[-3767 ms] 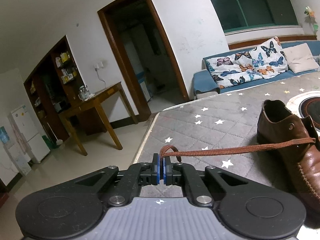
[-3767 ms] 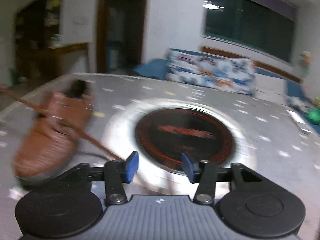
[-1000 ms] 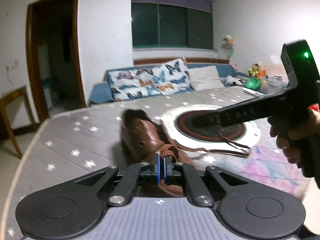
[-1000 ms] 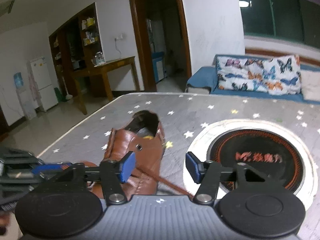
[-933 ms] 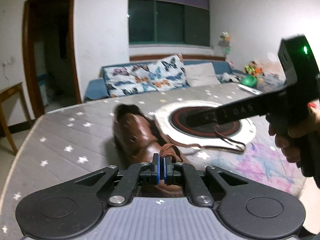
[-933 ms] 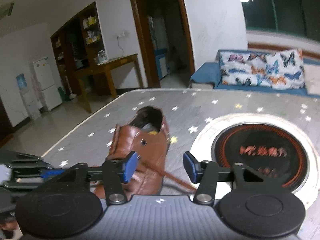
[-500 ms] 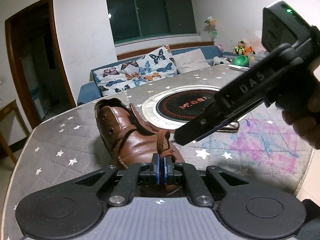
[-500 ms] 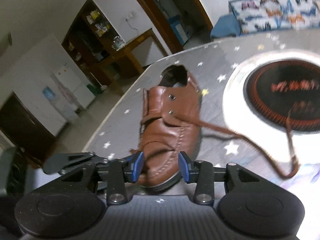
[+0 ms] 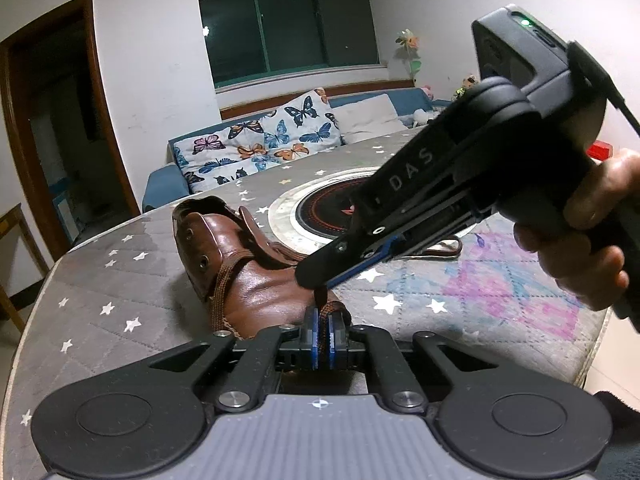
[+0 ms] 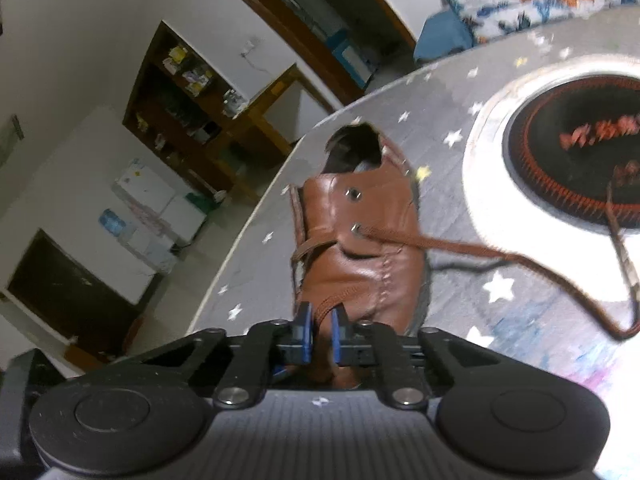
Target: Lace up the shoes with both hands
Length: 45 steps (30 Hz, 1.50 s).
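A brown leather shoe [image 9: 256, 280] lies on the star-patterned table cover, toe toward me. My left gripper [image 9: 322, 338] is shut on the brown lace [image 9: 326, 310] just in front of the toe. My right gripper [image 9: 316, 278] reaches in from the right, and its tips sit on the same lace stretch directly above the left one. In the right wrist view my right gripper [image 10: 321, 336] is closing, its blue pads pinching the lace [image 10: 325, 309] at the toe of the shoe [image 10: 360, 256]. The other lace end [image 10: 520, 258] trails loose from an eyelet toward the right.
A black and red round disc [image 10: 576, 152] in a white ring lies right of the shoe. The rounded table edge [image 10: 248, 232] drops to the floor on the left. A person's hand [image 9: 592, 236] holds the right gripper's handle. A sofa [image 9: 264, 144] stands behind.
My right gripper rolled, dropped to the shoe's toe and closed its wide jaws onto the lace above the left gripper. The left gripper kept its hold and sank a little.
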Each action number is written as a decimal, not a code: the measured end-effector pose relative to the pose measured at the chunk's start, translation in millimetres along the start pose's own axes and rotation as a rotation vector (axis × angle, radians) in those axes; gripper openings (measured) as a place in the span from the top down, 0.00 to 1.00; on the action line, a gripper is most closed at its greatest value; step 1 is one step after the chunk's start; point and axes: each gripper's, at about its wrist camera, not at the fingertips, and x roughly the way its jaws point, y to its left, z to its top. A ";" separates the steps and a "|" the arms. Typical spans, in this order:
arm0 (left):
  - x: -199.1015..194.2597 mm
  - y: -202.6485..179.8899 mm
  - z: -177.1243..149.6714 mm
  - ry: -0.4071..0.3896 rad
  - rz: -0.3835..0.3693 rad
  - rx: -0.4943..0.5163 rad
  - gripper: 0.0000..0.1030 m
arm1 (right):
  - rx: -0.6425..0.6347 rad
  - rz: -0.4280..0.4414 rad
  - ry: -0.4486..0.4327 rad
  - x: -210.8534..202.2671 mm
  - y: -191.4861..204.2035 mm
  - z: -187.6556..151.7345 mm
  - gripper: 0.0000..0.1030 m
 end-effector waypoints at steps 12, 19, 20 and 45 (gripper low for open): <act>-0.5 19.0 1.8 0.045 -0.039 -0.082 0.62 | -0.497 -0.334 -0.085 -23.5 30.4 6.3 0.98; -6.9 40.9 2.7 0.065 -0.055 -0.143 0.43 | -0.717 -0.301 -0.013 11.6 58.5 -9.3 0.98; -8.6 43.1 2.6 0.064 -0.047 -0.142 0.42 | -0.742 -0.294 -0.008 17.7 62.4 -10.9 0.98; -7.0 72.8 -0.1 0.055 0.054 -0.182 0.42 | -0.454 -0.141 0.068 30.4 24.5 6.8 0.68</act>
